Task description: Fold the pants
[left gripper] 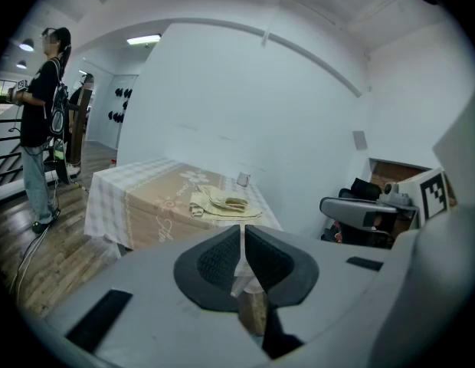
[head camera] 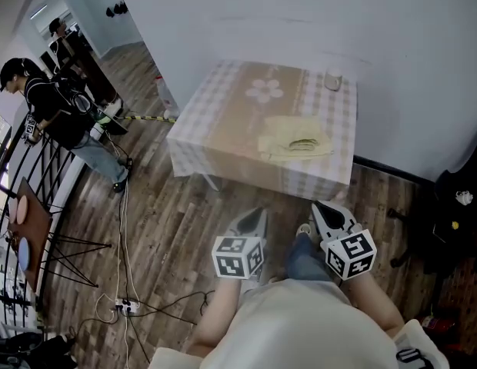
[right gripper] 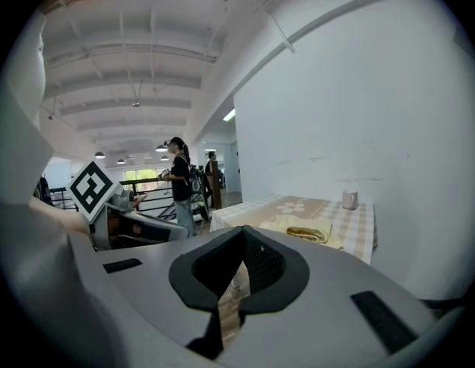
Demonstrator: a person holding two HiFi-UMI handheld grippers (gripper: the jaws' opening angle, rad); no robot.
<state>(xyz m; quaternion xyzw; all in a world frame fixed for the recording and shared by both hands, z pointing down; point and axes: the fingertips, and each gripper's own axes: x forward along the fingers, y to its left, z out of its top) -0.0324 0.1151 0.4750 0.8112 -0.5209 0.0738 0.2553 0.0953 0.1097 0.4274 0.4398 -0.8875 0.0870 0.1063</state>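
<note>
Folded pale-yellow fabric pants (head camera: 296,138) are lying on the checked-cloth bench (head camera: 215,98). The left tool (head camera: 256,215) and right tool (head camera: 325,210) are hovering clenched, empty, short of it.

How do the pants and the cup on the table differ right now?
The pants lie flat in a folded pile; the cup stands upright. The pants are pale yellow; the cup is whitish. The pants cover far more tabletop than the small cup. Both rest on the checked table, apart from each other.
</note>
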